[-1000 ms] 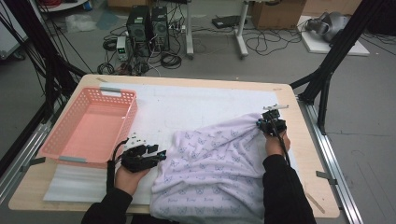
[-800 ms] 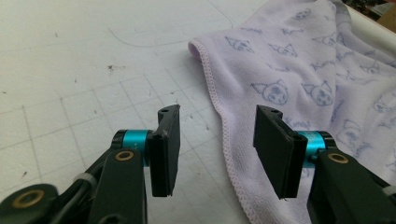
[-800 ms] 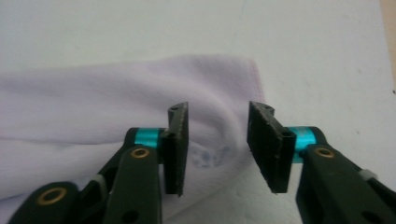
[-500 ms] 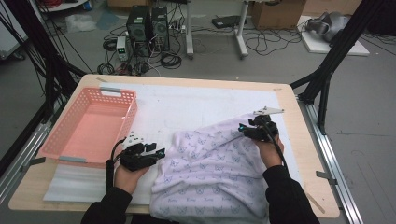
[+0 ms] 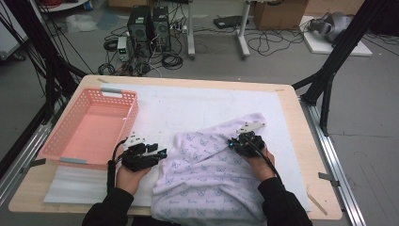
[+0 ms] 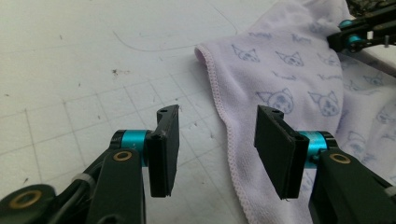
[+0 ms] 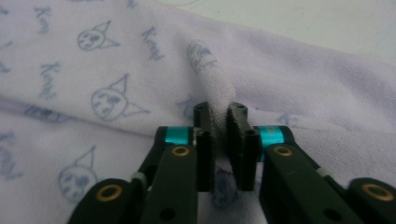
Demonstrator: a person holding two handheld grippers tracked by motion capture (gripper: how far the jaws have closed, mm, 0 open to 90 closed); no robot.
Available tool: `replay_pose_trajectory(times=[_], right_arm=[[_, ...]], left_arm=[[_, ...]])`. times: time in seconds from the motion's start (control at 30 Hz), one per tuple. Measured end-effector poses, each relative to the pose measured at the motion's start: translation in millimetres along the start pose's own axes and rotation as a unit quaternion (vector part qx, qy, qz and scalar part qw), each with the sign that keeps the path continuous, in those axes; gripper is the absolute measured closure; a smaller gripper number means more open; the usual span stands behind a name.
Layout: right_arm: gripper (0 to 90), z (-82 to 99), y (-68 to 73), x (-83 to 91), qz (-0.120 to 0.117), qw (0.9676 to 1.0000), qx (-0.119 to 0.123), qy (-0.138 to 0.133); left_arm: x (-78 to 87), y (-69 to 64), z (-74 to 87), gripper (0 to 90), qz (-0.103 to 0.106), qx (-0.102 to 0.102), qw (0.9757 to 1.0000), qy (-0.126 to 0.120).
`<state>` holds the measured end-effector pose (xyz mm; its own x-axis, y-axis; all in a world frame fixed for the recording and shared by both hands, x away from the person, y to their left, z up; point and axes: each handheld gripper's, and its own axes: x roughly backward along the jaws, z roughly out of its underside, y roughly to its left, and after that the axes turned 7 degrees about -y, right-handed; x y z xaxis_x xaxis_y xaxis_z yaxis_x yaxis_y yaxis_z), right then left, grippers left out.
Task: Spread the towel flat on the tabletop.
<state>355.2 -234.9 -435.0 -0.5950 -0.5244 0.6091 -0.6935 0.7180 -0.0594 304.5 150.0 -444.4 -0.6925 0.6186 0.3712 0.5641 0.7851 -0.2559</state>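
One cloth [image 7: 280,84] fold pinched, right gripper [image 7: 219,122], edges cropped

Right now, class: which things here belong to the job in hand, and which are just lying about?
In the job: lilac cat-print cloth; right gripper, pinching a fold of it; left gripper, open at its hem.

Lying about: pink basket; computer towers on the floor.

From my seat, the lilac cloth [image 5: 211,179] runs off the table's near edge [image 5: 324,217], its lower hem hidden behind my sleeves.
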Motion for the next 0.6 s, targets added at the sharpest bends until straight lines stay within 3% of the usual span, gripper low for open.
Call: replay_pose_trajectory(times=[0.1, 0.17, 0.23, 0.3, 0.37, 0.5, 0.6], right_arm=[[82.3, 5.1, 1.4, 8.9, -0.014, 0.9997, 0.019, 0.005], [81.1, 8.3, 2.1, 12.7, -0.019, 0.9996, 0.021, 0.006], [82.1, 11.4, 3.3, 16.0, -0.027, 0.9993, 0.024, 0.01], [84.2, 14.4, 5.6, 18.7, -0.032, 0.9988, 0.034, 0.014], [84.7, 17.2, 8.8, 23.0, -0.038, 0.998, 0.048, 0.016], [84.0, 23.4, 10.9, 28.6, -0.038, 0.9979, 0.051, 0.007], [83.7, 24.3, 12.0, 28.4, -0.035, 0.998, 0.051, 0.003]], left_arm=[[-7.2, -0.4, -3.1, 51.7, 0.005, 0.013, 0.9999, -0.007], [-15.0, -3.4, -10.4, 51.7, 0.002, 0.003, 0.9999, 0.013], [-22.4, -7.4, -17.2, 51.6, 0.006, 0.002, 1.0, 0.0], [-32.4, -11.4, -25.6, 50.6, 0.0, -0.003, 0.9999, 0.012], [-41.0, -14.6, -31.8, 50.3, 0.005, -0.003, 1.0, 0.006], [-63.5, -16.7, -37.4, 49.3, -0.001, -0.002, 0.9997, 0.024], [-79.1, -15.9, -32.5, 49.7, -0.011, 0.001, 0.9985, 0.053]])
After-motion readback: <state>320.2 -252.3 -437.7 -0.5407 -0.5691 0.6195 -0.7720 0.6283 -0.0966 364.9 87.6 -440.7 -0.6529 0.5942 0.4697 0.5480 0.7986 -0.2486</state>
